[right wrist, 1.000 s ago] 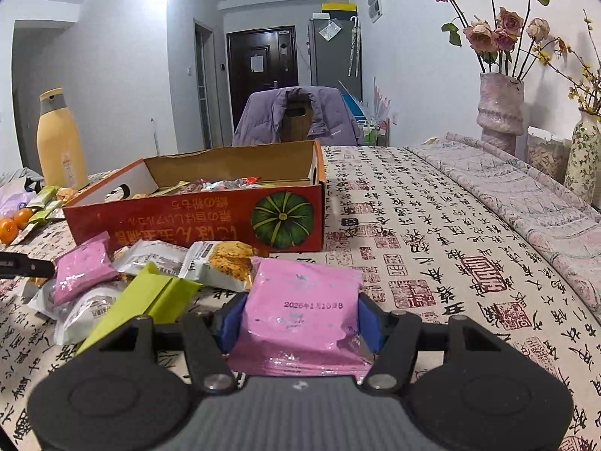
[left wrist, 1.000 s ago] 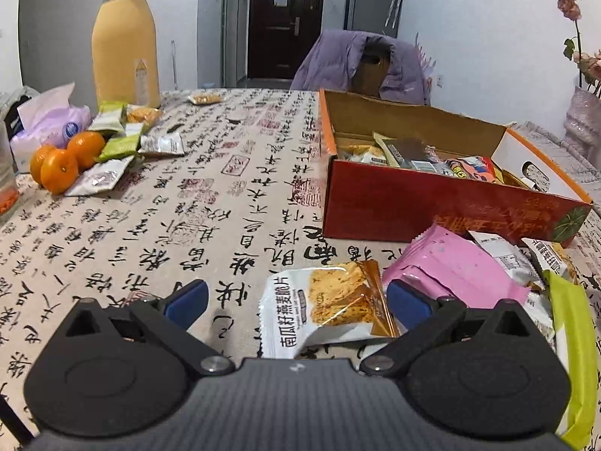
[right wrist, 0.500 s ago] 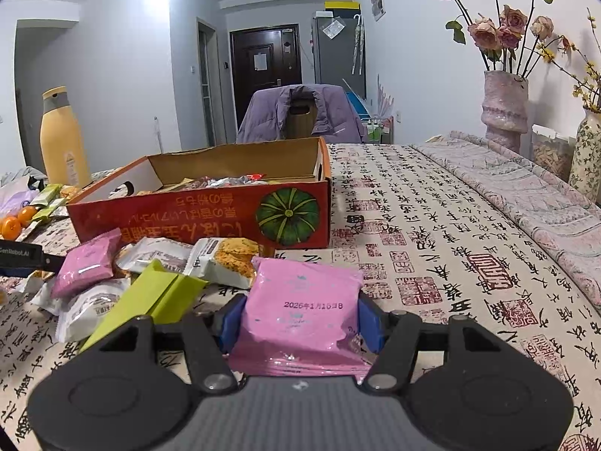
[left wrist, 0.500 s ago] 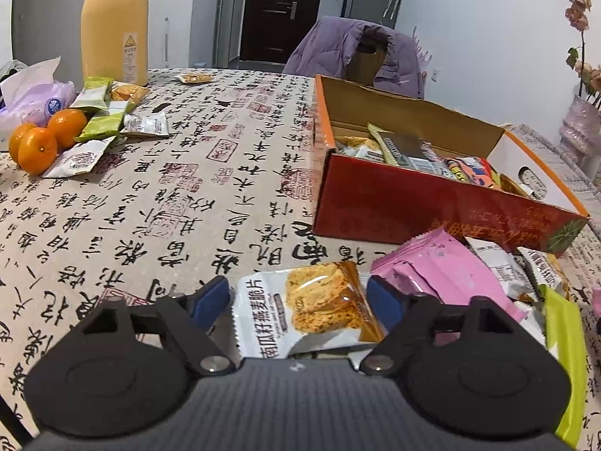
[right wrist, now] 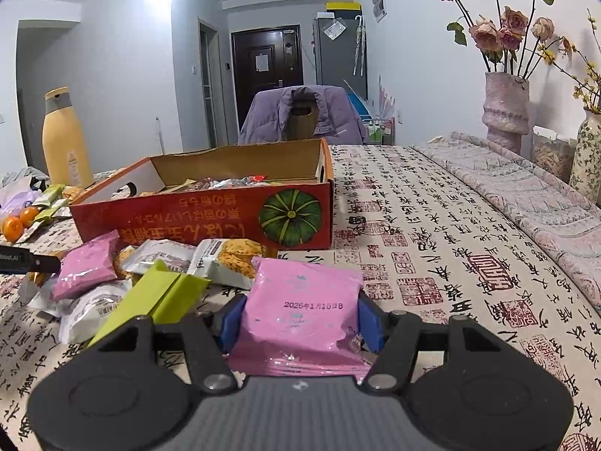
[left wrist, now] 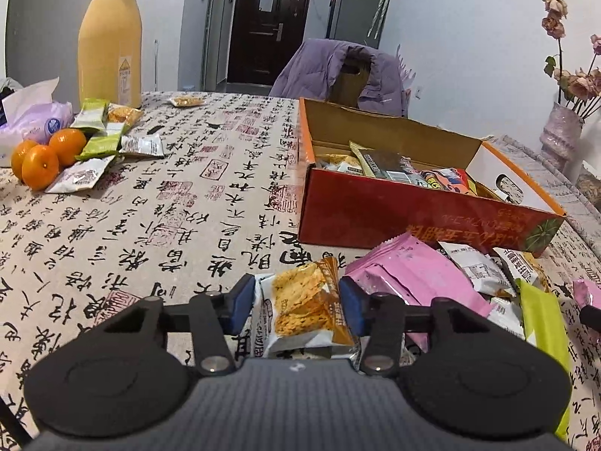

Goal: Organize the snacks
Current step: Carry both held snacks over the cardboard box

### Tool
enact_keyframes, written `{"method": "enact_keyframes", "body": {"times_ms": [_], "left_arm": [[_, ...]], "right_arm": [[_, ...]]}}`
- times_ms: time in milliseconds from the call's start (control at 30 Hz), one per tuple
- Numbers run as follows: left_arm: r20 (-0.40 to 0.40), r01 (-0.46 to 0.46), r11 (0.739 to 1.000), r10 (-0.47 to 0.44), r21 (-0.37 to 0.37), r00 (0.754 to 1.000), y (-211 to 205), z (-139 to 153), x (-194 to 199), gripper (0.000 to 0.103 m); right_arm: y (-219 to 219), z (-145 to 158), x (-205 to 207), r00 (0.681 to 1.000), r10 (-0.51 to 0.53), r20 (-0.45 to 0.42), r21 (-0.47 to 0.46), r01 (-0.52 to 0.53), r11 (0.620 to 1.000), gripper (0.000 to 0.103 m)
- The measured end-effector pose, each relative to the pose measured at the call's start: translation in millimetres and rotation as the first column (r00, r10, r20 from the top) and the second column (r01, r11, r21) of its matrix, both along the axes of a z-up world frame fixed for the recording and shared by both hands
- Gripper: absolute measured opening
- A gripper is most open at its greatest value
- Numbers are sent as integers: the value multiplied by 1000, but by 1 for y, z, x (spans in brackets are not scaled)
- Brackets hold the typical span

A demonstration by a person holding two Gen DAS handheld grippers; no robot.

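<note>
My left gripper (left wrist: 296, 304) is shut on a white and orange cracker packet (left wrist: 304, 308), held just above the tablecloth. My right gripper (right wrist: 300, 319) is shut on a pink snack packet (right wrist: 300, 315). The red cardboard box (left wrist: 413, 214) with several snacks inside stands ahead and to the right of the left gripper; in the right wrist view the box (right wrist: 210, 221) is ahead to the left. A pile of loose packets (left wrist: 450, 274) lies in front of the box, also seen in the right wrist view (right wrist: 124, 278).
Oranges (left wrist: 41, 158), green and white packets (left wrist: 101, 143), a tissue pack (left wrist: 33, 120) and a tall yellow bottle (left wrist: 109, 37) sit at the far left. A chair with a purple jacket (left wrist: 345, 71) stands behind the table. Flower vases (right wrist: 507, 112) stand at the right.
My left gripper has closed from wide open onto the cracker packet and lifted a little. My right gripper keeps its hold on the pink packet and has barely moved.
</note>
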State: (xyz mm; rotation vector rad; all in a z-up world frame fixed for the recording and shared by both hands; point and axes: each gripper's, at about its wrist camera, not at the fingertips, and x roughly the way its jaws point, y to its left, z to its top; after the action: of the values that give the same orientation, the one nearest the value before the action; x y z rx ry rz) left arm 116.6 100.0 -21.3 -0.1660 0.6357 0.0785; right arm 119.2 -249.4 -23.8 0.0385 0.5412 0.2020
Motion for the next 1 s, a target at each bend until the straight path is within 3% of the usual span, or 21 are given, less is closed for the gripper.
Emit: {"method": "enact_keyframes", "body": {"times_ms": [300, 533, 1000], "left_arm": [[104, -6, 998, 0, 62, 995, -5, 21, -16, 49], [161, 7, 998, -18, 69, 987, -15, 37, -16, 49], [269, 37, 996, -58, 83, 961, -49, 74, 16, 49]], "right_arm": [[5, 6, -2, 1000, 15, 21, 2, -15, 1000, 61], [14, 16, 0, 997, 36, 61, -7, -35, 999, 61], [36, 56, 40, 982, 68, 176, -17, -65, 998, 61]]}}
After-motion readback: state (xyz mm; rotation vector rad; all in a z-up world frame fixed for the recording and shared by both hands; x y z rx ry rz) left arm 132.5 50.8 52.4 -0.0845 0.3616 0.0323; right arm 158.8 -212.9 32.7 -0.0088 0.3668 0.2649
